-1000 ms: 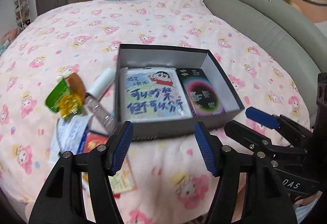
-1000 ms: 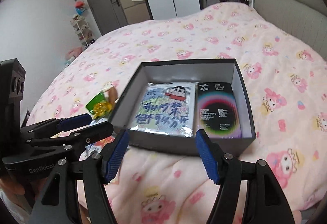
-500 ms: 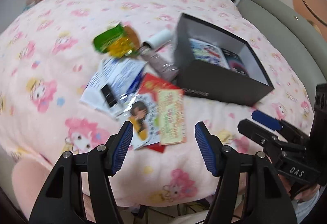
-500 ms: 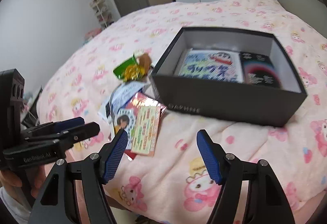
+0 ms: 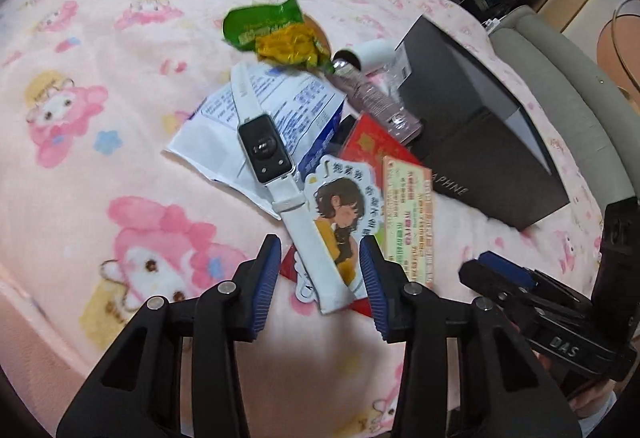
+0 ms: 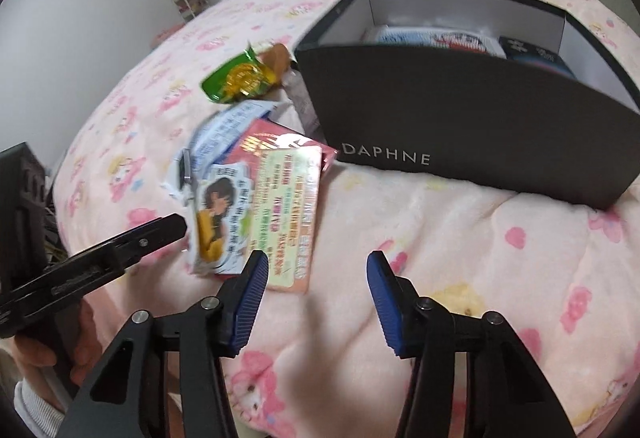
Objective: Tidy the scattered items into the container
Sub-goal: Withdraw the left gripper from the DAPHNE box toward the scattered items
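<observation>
Box (image 6: 460, 118), black and open-topped, sits on the pink blanket (image 5: 100, 118); a comic packet (image 6: 432, 36) lies inside it. Left of the box lie a white watch (image 5: 266, 146), a cartoon card (image 5: 340, 214), a red envelope (image 5: 376, 142), a green wrapper (image 5: 264, 24) and a tube (image 5: 376, 98). Left gripper (image 5: 318, 270) hangs over the watch strap and card, fingers apart, touching neither. Right gripper (image 6: 314, 288) is before the box, fingers apart, empty.
</observation>
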